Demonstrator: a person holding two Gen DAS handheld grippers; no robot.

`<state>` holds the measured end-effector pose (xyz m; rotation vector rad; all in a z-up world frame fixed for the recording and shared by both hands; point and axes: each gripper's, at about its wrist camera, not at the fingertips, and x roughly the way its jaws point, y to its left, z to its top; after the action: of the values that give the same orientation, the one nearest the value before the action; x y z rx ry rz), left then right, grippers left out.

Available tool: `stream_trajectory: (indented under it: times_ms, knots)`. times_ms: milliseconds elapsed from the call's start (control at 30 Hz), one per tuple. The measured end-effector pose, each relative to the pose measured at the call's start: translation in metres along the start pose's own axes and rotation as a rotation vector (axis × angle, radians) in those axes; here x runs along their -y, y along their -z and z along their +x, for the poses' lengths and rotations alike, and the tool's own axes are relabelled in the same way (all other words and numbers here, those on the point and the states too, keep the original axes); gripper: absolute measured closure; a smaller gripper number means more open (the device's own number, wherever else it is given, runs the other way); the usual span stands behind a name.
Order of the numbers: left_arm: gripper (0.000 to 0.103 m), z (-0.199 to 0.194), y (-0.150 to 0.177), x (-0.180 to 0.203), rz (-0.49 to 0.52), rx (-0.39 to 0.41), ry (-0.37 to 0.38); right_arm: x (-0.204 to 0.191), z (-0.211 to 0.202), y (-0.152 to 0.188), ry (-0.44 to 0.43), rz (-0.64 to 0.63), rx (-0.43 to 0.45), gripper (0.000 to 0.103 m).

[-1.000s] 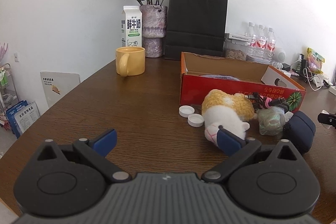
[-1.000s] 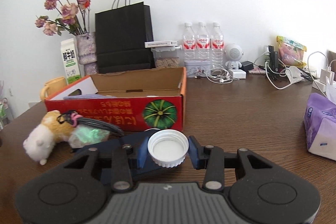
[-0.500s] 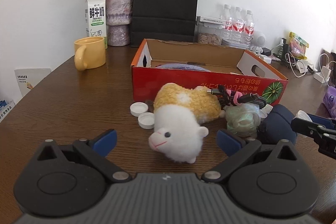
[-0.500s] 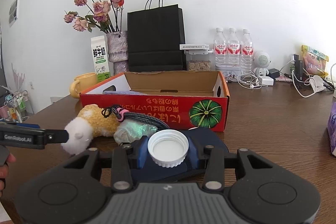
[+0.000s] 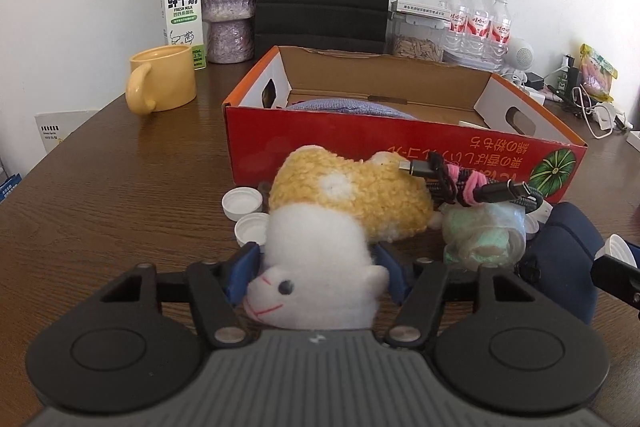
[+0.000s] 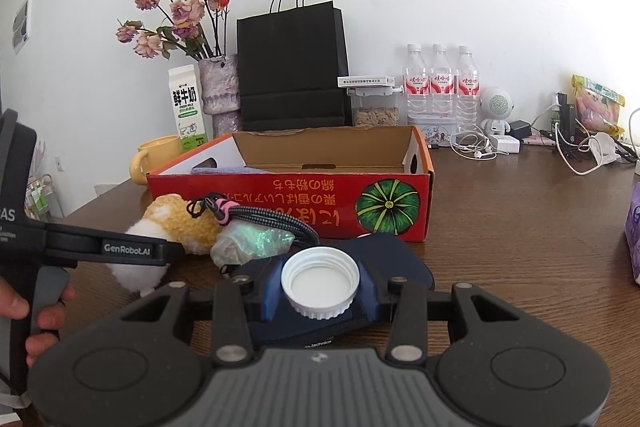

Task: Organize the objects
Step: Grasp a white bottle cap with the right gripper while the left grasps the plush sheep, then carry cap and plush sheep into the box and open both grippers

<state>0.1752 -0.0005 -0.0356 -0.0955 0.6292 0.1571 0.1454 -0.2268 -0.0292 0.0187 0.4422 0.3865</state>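
A plush sheep (image 5: 344, 211), yellow-bodied with a white head, lies on its side on the table, head toward the camera. A bundled black cable (image 5: 472, 183) with a pink tie rests across its back. Two white caps (image 5: 242, 203) sit open-side up just beside it. The red box (image 5: 400, 143) stands open behind, holding what seems to be a purple cloth (image 5: 344, 105).
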Motion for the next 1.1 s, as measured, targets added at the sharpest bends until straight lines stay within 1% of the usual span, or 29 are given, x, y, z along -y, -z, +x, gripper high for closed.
stream_trajectory:
  times_ms: [33,100,200,333,467,600,700,900,1100]
  knots:
    - [0.042,-0.001,0.001,-0.001,-0.004,0.006,0.007,0.0,0.0,0.0,-0.002,0.0,0.0,0.064]
    - [0.049,-0.007,0.002,-0.003,-0.008,0.026,0.017,0.0,0.0,0.0,-0.002,0.002,0.001,0.064]
    - [0.053,-0.016,0.004,-0.005,0.0,0.058,0.022,0.001,0.0,0.001,0.003,0.007,0.0,0.064]
    - [0.054,-0.025,0.01,-0.006,0.018,0.08,0.016,0.004,0.0,0.002,0.006,0.014,0.0,0.064]
    - [0.055,-0.037,0.011,-0.013,0.005,0.106,0.017,0.004,-0.002,0.002,0.007,0.015,0.005,0.064]
    - [0.056,-0.053,0.011,-0.021,-0.009,0.154,0.017,0.004,-0.003,0.001,0.006,0.013,0.014,0.064]
    - [0.056,-0.064,0.007,-0.025,-0.017,0.192,0.01,0.003,-0.003,-0.002,0.004,0.01,0.021,0.064]
    - [0.055,-0.079,-0.003,-0.028,-0.029,0.25,0.023,0.0,-0.003,-0.009,0.003,0.005,0.04,0.064]
    - [0.055,-0.08,-0.018,-0.018,-0.018,0.286,0.046,-0.005,0.005,-0.025,-0.008,-0.007,0.07,0.064]
